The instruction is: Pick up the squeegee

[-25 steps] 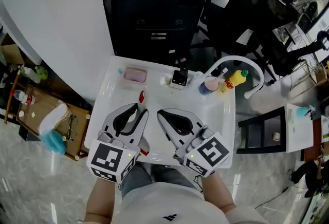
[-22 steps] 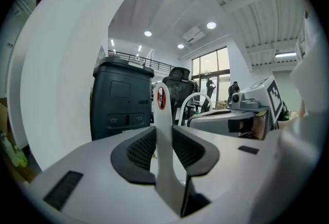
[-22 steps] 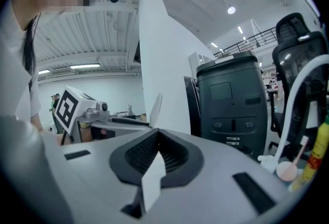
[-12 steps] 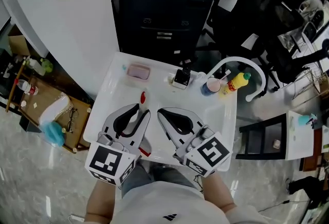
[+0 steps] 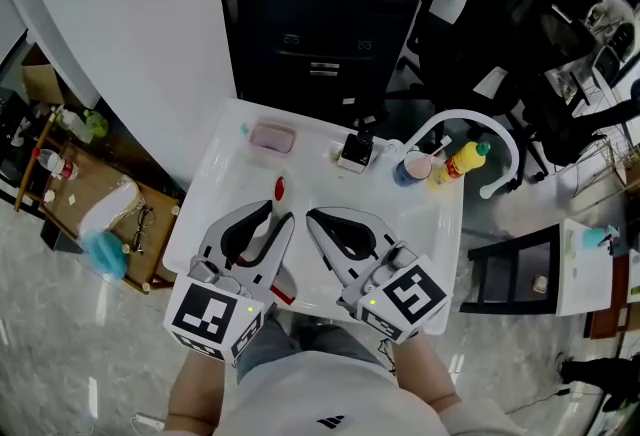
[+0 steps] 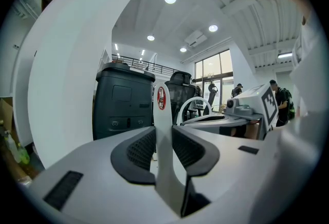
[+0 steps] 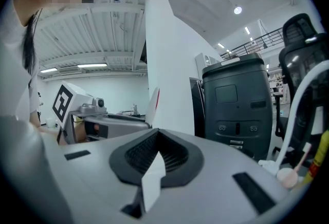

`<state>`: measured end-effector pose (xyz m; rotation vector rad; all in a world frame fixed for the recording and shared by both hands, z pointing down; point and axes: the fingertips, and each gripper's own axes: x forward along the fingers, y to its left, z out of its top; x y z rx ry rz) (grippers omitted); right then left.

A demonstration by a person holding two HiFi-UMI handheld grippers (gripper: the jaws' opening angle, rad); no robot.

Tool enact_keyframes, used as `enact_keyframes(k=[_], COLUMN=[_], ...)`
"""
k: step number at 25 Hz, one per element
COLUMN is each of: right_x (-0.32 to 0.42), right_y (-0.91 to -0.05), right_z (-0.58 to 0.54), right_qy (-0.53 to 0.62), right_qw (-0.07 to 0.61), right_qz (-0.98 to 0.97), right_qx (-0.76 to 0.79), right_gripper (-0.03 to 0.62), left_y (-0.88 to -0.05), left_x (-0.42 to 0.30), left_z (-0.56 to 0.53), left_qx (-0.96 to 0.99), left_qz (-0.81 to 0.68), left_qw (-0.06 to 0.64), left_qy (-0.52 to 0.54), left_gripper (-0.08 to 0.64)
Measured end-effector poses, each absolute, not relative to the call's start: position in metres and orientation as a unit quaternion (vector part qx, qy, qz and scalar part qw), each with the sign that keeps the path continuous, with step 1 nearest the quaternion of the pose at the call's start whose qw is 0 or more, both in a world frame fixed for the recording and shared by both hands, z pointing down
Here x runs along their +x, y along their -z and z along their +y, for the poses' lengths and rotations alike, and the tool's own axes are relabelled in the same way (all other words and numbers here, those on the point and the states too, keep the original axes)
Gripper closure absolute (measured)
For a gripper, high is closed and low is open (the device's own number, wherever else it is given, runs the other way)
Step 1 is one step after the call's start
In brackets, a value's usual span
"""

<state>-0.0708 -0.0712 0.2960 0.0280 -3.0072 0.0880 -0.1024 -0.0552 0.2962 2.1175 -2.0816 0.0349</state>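
The squeegee (image 5: 279, 190) has a white handle with a red tip and stands between the jaws of my left gripper (image 5: 273, 215), which is shut on it over the white basin (image 5: 222, 169). In the left gripper view the handle (image 6: 162, 115) rises upright between the two black pads of the left gripper (image 6: 163, 135). My right gripper (image 5: 312, 218) hovers just to the right, jaws together with nothing from the basin in them. From the right gripper (image 7: 157, 141) the squeegee's tip (image 7: 153, 100) shows at the left, beside the other gripper.
A pink soap dish (image 5: 272, 137), a small black device (image 5: 354, 150), a cup (image 5: 411, 167) and a yellow bottle (image 5: 455, 162) line the basin's far edge under a white arched faucet (image 5: 470, 120). Behind them stand a black cabinet (image 5: 320, 14) and an office chair (image 5: 525, 14).
Both grippers keep the same pose and the same hold. Only the head view has shifted slightly.
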Motion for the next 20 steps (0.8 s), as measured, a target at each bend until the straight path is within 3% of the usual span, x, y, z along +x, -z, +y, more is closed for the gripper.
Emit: enact_keyframes(k=[20], right_x=[-0.08], right_y=[-0.296], right_z=[-0.068], right_qy=[-0.029], right_qw=[0.07], right_qz=[-0.997], right_qx=[-0.002], right_gripper=[0.583], left_y=[-0.294], left_x=[-0.118], left_z=[-0.052], left_qx=[0.701], left_qz=[-0.708], left_qw=[0.086], left_qy=[-0.01], left_gripper=[0.453])
